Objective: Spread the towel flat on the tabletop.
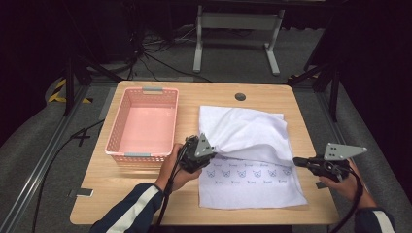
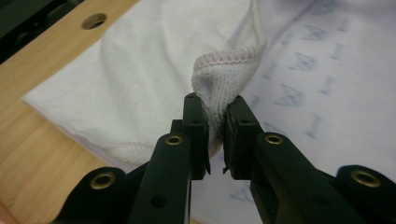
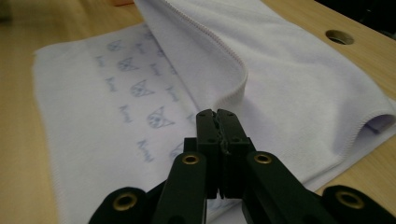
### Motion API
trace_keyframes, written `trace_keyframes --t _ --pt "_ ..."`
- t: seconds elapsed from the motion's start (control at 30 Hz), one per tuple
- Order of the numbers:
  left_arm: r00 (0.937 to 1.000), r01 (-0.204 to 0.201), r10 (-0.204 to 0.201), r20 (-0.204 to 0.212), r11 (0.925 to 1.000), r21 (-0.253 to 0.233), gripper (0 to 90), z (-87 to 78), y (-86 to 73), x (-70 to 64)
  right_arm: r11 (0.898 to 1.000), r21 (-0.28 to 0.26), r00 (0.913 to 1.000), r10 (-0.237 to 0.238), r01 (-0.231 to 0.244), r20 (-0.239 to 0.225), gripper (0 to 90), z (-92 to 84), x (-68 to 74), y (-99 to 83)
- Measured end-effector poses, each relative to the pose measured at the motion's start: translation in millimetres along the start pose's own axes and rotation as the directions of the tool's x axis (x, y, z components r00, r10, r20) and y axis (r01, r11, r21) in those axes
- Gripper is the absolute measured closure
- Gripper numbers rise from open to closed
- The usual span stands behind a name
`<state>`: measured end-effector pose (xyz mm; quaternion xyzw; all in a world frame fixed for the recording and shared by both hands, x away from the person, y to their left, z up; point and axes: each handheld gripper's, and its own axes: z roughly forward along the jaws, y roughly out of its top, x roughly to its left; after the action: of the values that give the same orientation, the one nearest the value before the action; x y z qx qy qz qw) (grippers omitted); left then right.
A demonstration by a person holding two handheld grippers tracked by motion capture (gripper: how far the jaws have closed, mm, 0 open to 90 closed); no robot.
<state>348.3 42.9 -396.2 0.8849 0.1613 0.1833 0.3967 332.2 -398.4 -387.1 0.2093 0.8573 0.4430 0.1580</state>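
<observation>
Right now the left gripper (image 2: 215,109) has its jaws nipped onto a bunched, pink-stitched hem of the white towel (image 1: 252,155), a wad of terry pressed between the pads. That pinched hem sits at the towel's left side, roughly halfway along its length, and is lifted off the layer beneath it. The right gripper (image 3: 217,116) has its jaws drawn fully together; whether they catch any cloth I cannot tell, since in its own view the hem curls just beyond the tips. In the high view it hangs at the towel's right edge, near the table's (image 1: 145,189) right edge.

The towel covers the right half of the table, its long axis running from the near edge toward the far edge. Its far part is doubled over into a raised fold whose edge runs across the towel from one gripper to the other. Its near part lies flat with rows of small blue printed faces showing and reaches almost to the table's near edge.

A pink plastic basket (image 1: 119,127) stands on the left half, near the far left corner, well apart from the towel. A round cable hole (image 1: 240,96) sits by the far edge, just beyond the towel.
</observation>
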Motion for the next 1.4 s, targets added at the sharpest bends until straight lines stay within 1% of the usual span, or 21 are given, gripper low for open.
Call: trace_keyframes --t 0.03,0.07,0.17,0.2,0.23,0.27,0.33,0.37,0.4,0.57,0.63,0.73,0.8,0.87,1.0,1.1,1.13,1.2,1.27,1.37,1.4 --pt "0.9994 -0.015 0.015 0.031 0.9998 0.012 80.9 -4.3 -6.6 -7.9 1.000 0.015 0.9998 -0.014 0.014 -0.014 89.0 -5.9 7.6 -4.2" --pt "0.9990 -0.027 0.026 0.038 0.9994 0.023 80.9 -6.4 -10.7 -12.8 0.999 0.036 0.9990 -0.035 0.036 -0.027 89.0 -10.5 15.2 -9.5" --pt "0.9986 -0.022 0.020 0.049 0.9982 0.055 75.6 -7.7 -21.3 -21.5 0.998 0.060 0.9975 -0.029 0.033 -0.064 87.5 -13.9 24.6 -20.6" --pt "0.9991 -0.019 0.016 0.041 0.9974 0.070 75.9 -6.7 -24.9 -23.9 0.996 0.083 0.9981 -0.040 0.043 -0.048 79.0 -12.2 27.0 -23.6" --pt "0.9989 -0.011 0.008 0.046 0.9979 0.064 75.9 -5.2 -29.8 -25.6 0.996 0.089 0.9994 -0.026 0.028 -0.024 78.7 -9.4 28.7 -25.7" --pt "0.9985 -0.009 0.005 0.055 0.9974 0.072 74.6 -3.8 -31.6 -25.6 0.995 0.092 0.9988 -0.028 0.032 -0.040 74.2 -5.1 30.5 -27.3" --pt "0.9990 -0.011 0.007 0.043 0.9952 0.097 59.7 2.7 -35.3 -25.9 0.993 0.113 0.9996 -0.020 0.022 -0.019 64.9 10.4 32.8 -27.6" --pt "0.9993 -0.023 0.020 0.031 0.9937 0.110 59.7 4.9 -36.4 -25.3 0.993 0.113 0.9996 -0.020 0.022 -0.019 64.9 10.4 32.8 -27.6" --pt "0.9997 -0.022 0.023 -0.006 0.9931 0.115 49.8 8.5 -38.5 -23.1 0.989 0.144 0.9993 -0.020 0.024 -0.030 56.6 23.1 32.5 -28.7" --pt "0.9999 -0.016 0.016 0.002 0.9936 0.112 34.7 15.1 -40.6 -17.0 0.972 0.230 0.9989 -0.041 0.045 -0.021 55.3 38.7 29.0 -32.1" --pt "0.9990 -0.044 0.044 0.006 0.9891 0.141 30.0 20.1 -39.8 -18.0 0.969 0.243 0.9988 -0.033 0.041 -0.035 56.8 40.9 24.8 -34.7" --pt "0.9985 -0.046 0.042 0.037 0.9895 0.137 39.1 26.4 -40.4 -18.1 0.961 0.272 0.9982 -0.047 0.056 -0.037 63.0 45.9 21.6 -38.1" --pt "0.9955 -0.068 0.056 0.076 0.9834 0.168 52.8 31.2 -41.5 -16.4 0.958 0.281 0.9982 -0.044 0.054 -0.042 72.7 48.2 19.7 -39.2" --pt "0.9948 -0.064 0.050 0.089 0.9847 0.162 61.8 30.9 -42.5 -15.4 0.961 0.270 0.9977 -0.053 0.062 -0.041 83.5 47.8 18.4 -38.5" --pt "0.9974 -0.041 0.035 0.063 0.9943 0.098 76.5 15.5 -38.2 -9.4 0.972 0.229 0.9981 -0.053 0.059 -0.031 85.2 38.2 17.9 -32.0" --pt "0.9981 -0.034 0.030 0.054 0.9974 0.063 79.8 7.3 -35.0 -8.4 0.983 0.176 0.9987 -0.052 0.052 -0.005 85.5 25.9 17.9 -25.5" --pt "0.9989 -0.038 0.037 0.029 0.9981 0.047 79.6 2.5 -33.0 -8.8 0.985 0.162 0.9986 -0.052 0.052 -0.002 85.5 20.5 18.4 -23.0" --pt "0.9989 -0.026 0.025 0.040 0.9992 0.031 79.8 -0.1 -31.9 -9.7 0.988 0.144 0.9982 -0.059 0.057 0.012 85.5 12.4 19.4 -19.6" --pt "0.9961 -0.072 0.071 0.053 0.9970 0.027 80.8 -4.7 -29.8 -18.0 0.988 0.128 0.9966 -0.082 0.083 -0.011 85.4 -5.1 26.3 -16.3" --pt "0.9927 -0.102 0.098 0.070 0.9938 0.046 79.8 -4.8 -30.9 -27.1 0.984 0.145 0.9947 -0.097 0.101 -0.035 85.4 -13.6 32.3 -18.1" --pt "0.9869 -0.133 0.125 0.102 0.9886 0.072 78.7 -3.4 -34.4 -35.5 0.982 0.158 0.9941 -0.093 0.101 -0.055 85.2 -18.8 35.7 -23.5"
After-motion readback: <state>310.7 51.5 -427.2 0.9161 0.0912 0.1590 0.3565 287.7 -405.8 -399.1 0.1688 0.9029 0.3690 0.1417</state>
